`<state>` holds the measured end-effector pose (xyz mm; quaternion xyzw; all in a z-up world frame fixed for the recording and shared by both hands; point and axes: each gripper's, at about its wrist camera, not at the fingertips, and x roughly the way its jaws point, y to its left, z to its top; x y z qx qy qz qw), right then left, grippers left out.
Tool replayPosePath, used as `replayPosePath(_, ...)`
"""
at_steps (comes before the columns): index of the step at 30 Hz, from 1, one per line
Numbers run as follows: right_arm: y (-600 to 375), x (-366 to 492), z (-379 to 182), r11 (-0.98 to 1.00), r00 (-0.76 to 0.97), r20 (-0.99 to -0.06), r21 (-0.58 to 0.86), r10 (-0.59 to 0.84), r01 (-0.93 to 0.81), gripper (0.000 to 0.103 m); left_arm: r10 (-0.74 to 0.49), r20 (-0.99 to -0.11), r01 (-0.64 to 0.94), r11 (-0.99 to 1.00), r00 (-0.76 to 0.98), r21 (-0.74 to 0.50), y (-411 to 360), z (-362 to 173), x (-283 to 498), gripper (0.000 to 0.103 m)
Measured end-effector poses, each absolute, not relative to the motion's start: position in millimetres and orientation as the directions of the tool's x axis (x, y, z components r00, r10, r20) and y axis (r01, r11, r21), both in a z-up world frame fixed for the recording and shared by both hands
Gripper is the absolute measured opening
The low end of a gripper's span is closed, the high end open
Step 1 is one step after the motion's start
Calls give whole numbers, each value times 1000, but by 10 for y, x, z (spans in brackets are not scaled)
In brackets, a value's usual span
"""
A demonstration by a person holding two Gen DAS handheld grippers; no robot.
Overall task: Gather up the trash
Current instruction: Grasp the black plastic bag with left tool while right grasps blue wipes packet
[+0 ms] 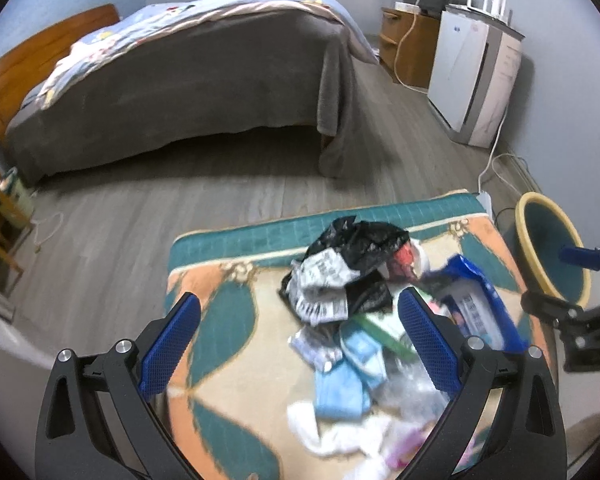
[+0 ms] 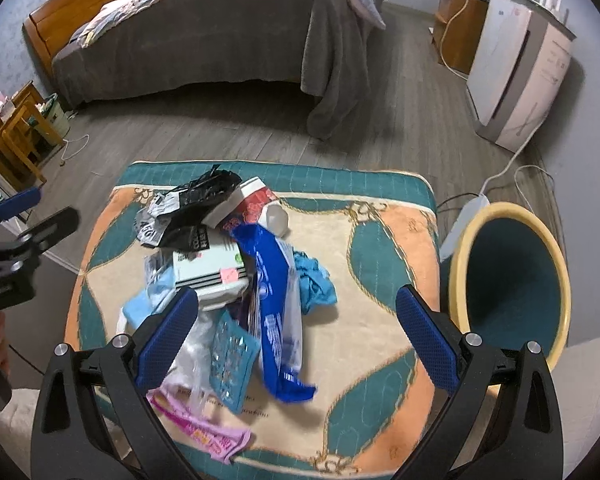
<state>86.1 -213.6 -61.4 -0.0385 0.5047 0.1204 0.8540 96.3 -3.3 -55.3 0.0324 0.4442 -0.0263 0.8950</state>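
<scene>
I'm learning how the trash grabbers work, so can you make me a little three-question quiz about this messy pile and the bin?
1. True or false: the right gripper is squeezing the blue wrapper.
2. Which side of the patterned mat does the bin with the yellow rim stand on, seen from the right wrist camera? A) left B) right C) on top of it
3. Fill in: at the far end of the pile lies a crumpled ___ plastic bag.

Key
1. False: both the right gripper and the left gripper are open and hold nothing.
2. B
3. black
</scene>
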Motion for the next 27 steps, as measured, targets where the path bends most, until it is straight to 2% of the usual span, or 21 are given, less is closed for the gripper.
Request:
replayPosePath(4,-2044,958,-768,954,422,-887,59,184,-292,96,-30,-814,131,990,580,57,-93,-801,1250,98)
replayPosePath(10,-1971,1097,-1034,951,346,-920,75,182,-301,77,-48,-848,211,974,529,77,-285,-1132,1542,96)
replayPosePath(13,-1944,1155,-1105,948,336,-922,85,192,-308,74,-55,-857,245,966,512,84,-401,-1249,1630,95)
replayPosePath(16,-1925,1211,-1162,947,328,-924,89,194,-309,65,-49,-867,276,956,495,103,-479,-1350,1691,92)
replayPosePath(17,-1926,1226,-1186,947,323,-927,91,193,-307,61,-47,-874,289,951,484,109,-504,-1391,1709,89)
replayPosePath(18,-1920,1237,-1208,948,317,-929,91,192,-306,60,-45,-879,300,947,475,114,-524,-1422,1725,81)
replayPosePath(19,-1917,1245,-1236,948,308,-932,93,191,-305,56,-41,-883,311,943,467,120,-535,-1452,1729,73)
replayPosePath(20,-1911,1253,-1265,946,297,-935,98,194,-308,51,-38,-887,317,940,461,124,-541,-1473,1731,69)
replayPosePath(21,-1897,1246,-1280,944,288,-937,101,196,-314,48,-38,-888,322,938,457,126,-539,-1487,1724,60)
replayPosePath(22,-1882,1240,-1292,942,284,-939,97,194,-321,38,-32,-888,322,938,459,132,-540,-1493,1721,54)
replayPosePath(23,-1868,1226,-1295,940,283,-940,93,191,-328,29,-31,-886,322,937,462,136,-535,-1490,1704,53)
replayPosePath(27,-1881,1189,-1270,937,291,-938,81,187,-341,25,-29,-872,332,930,490,156,-524,-1416,1628,36)
